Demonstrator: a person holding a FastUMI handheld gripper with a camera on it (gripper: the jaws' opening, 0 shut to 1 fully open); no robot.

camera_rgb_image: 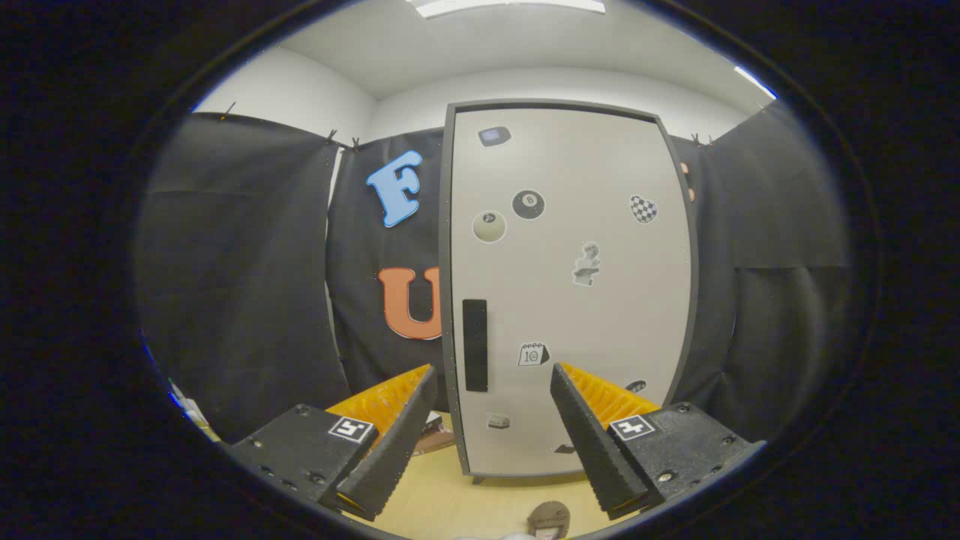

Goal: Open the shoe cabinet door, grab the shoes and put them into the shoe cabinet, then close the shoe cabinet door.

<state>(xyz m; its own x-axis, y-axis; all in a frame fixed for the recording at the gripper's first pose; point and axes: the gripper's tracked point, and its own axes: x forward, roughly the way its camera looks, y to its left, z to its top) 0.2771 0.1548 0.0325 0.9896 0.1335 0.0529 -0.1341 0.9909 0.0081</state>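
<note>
Here the hand-held gripper (491, 382) points straight at a tall pale-grey shoe cabinet with a dark grey frame (570, 292), its two fingers spread wide apart and holding nothing. The cabinet door is closed and stands beyond the fingertips; its long black rectangular handle (475, 345) runs upright near the door's left edge, just ahead of the left finger. Small stickers dot the door, among them a black eight-ball sticker (528, 204), a pale round ball sticker (489, 226) and a checkered heart sticker (643, 208). The cabinet rests on short feet on a light wooden floor (450, 495), which shows between and below the fingers. A small round brownish object (548, 519) lies on that floor close under the gripper; what it is cannot be told. Black cloth walls (240, 285) hang on both sides of the cabinet, with a white wall and white ceiling (480, 52) above them and a bright ceiling light strip (510, 6) overhead.
</note>
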